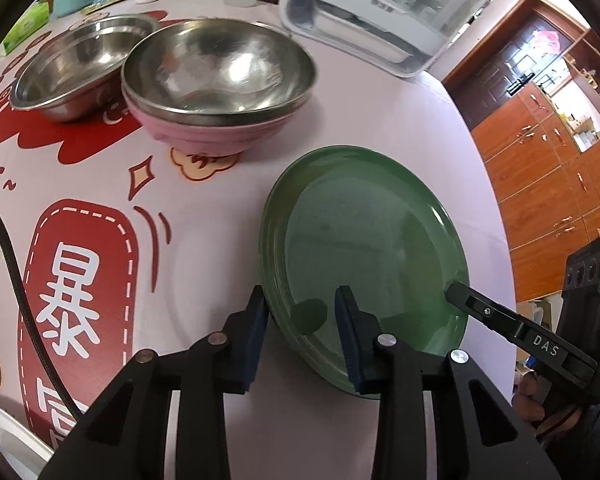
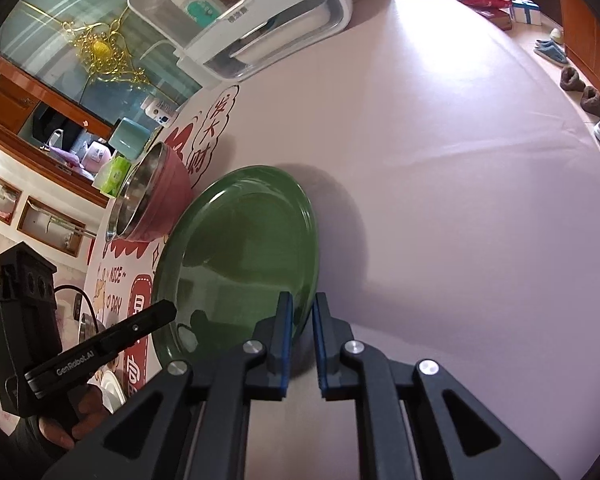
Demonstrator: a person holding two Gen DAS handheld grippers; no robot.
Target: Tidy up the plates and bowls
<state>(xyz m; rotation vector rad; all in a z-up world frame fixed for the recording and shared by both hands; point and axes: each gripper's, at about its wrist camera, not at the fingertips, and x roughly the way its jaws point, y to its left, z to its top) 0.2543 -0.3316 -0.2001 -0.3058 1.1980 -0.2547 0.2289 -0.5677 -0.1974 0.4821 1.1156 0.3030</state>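
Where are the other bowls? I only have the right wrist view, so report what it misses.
Observer: In the left wrist view a lone steel bowl stands on the table, left of the pink bowl.
Operator: Now report the left gripper's jaws.
Observer: The left gripper straddles the plate at its near rim. One pad is outside the rim and one is over the inside, with the jaws apart and not clamped.

Left gripper (image 1: 302, 300) fingers partly apart; right gripper (image 2: 300, 304) fingers nearly together; both angled downward.
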